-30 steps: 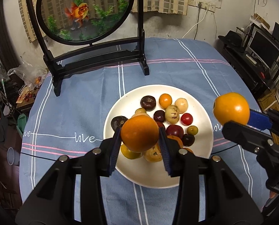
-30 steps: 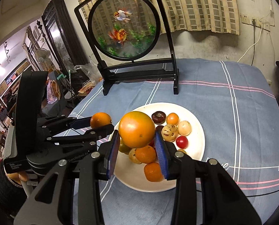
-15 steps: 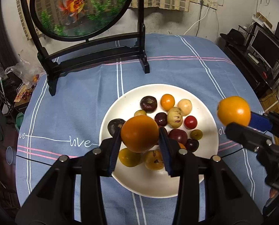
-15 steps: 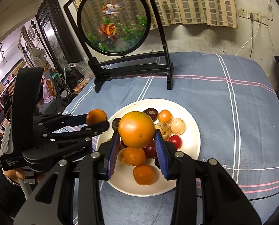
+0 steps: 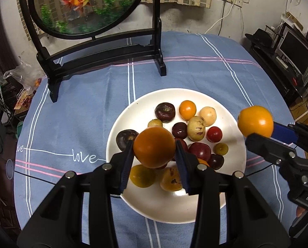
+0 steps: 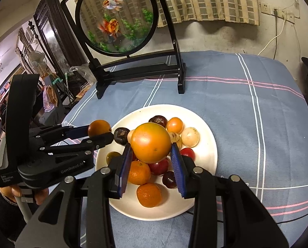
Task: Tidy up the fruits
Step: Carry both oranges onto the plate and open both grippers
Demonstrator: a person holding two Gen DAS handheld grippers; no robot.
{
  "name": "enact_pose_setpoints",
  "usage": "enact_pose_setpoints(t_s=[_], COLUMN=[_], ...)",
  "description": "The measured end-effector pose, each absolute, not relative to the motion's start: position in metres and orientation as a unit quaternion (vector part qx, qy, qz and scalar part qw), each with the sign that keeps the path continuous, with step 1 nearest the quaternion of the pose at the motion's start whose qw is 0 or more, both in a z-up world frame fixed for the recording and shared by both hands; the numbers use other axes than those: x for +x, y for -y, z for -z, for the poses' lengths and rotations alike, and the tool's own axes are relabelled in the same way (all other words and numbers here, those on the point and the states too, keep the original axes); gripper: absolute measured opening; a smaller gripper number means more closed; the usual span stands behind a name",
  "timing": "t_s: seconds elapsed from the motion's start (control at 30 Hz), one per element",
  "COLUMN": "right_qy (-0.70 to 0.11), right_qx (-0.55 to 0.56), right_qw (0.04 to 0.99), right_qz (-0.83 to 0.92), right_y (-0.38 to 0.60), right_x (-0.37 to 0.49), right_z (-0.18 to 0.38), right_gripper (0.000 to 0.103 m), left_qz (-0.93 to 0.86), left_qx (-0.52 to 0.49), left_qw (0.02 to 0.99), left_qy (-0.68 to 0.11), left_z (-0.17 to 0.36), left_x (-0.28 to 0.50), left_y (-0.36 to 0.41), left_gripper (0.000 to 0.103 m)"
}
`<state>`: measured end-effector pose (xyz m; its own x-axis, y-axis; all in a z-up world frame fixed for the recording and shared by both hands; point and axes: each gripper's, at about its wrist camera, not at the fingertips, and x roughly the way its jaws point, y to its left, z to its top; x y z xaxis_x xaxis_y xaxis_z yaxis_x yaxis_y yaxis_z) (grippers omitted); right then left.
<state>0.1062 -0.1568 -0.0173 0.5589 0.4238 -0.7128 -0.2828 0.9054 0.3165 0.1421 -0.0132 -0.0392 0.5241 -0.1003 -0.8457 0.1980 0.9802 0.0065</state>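
Observation:
A white plate on the blue tablecloth holds several small fruits: dark plums, red ones, pale ones and tangerines. My left gripper hangs above the plate's near left part, shut on an orange. At the right of that view my right gripper is shut on a second orange over the plate's right rim. The right wrist view shows the right gripper clamping its orange over the plate, and the left gripper with its orange at the plate's left edge.
A round goldfish screen on a black stand stands at the back of the table, its feet just beyond the plate. A monitor and shelves are off the right edge, with clutter to the left. A hand grips the left tool's handle.
Both grippers have come forward and down over the plate with their oranges still clamped. The plate and the stand look nearer.

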Motion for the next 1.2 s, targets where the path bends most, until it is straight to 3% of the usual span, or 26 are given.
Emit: enact_pose_setpoints(t_s=[1.2], right_qy=[-0.441], right_qx=[0.085], right_qw=[0.871], right_qz=[-0.201], right_y=[0.156], right_x=[0.134], right_z=[0.037], right_gripper=[0.038], left_qz=[0.074], left_qx=[0.059], left_qw=[0.867], left_qy=[-0.489], left_z=[0.06], left_x=[0.165], left_y=[0.017], left_gripper=[0.04])
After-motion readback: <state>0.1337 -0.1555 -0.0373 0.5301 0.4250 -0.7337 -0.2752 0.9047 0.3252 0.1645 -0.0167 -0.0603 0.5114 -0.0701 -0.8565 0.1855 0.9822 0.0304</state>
